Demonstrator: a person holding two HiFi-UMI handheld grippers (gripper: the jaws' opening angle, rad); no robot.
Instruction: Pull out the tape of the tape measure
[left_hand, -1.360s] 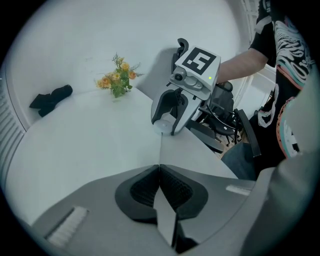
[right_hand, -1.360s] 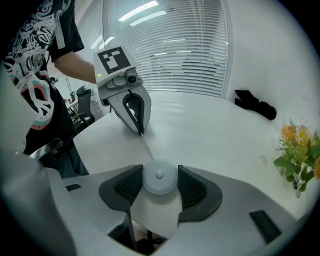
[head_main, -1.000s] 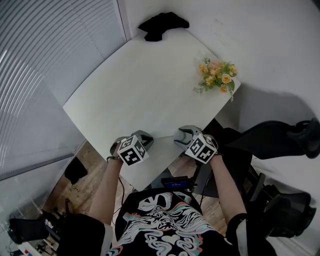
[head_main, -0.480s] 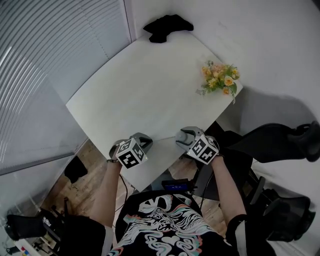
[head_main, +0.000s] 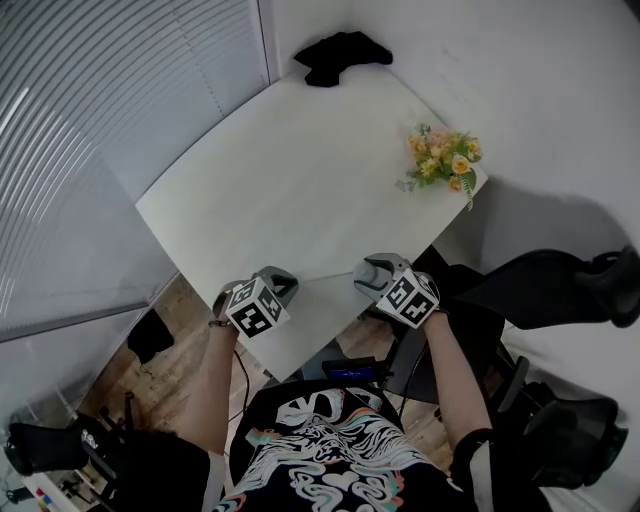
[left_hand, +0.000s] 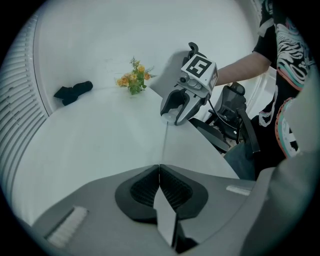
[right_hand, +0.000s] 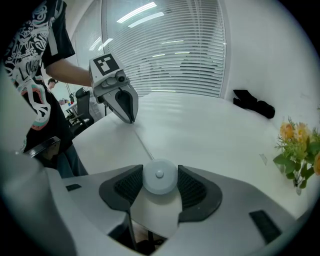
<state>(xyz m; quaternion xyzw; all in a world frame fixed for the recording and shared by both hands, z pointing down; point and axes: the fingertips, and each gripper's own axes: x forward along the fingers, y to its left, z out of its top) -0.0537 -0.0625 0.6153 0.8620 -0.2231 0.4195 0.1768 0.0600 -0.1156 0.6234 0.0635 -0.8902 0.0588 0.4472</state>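
A round white tape measure case sits between the pads of my right gripper, which is shut on it. A thin pale tape runs from the case across the white table's near corner to my left gripper, shut on the tape's end. In the right gripper view the tape leads to the left gripper's closed tips. From above, the left gripper and right gripper face each other over the table's near edge.
A bunch of yellow and orange flowers lies near the table's right edge. A black cloth rests at the far corner. Black office chairs stand to the right, window blinds to the left.
The left gripper has drawn a little to the left along the table edge, widening the gap to the right gripper. The right gripper has stayed in place with the case.
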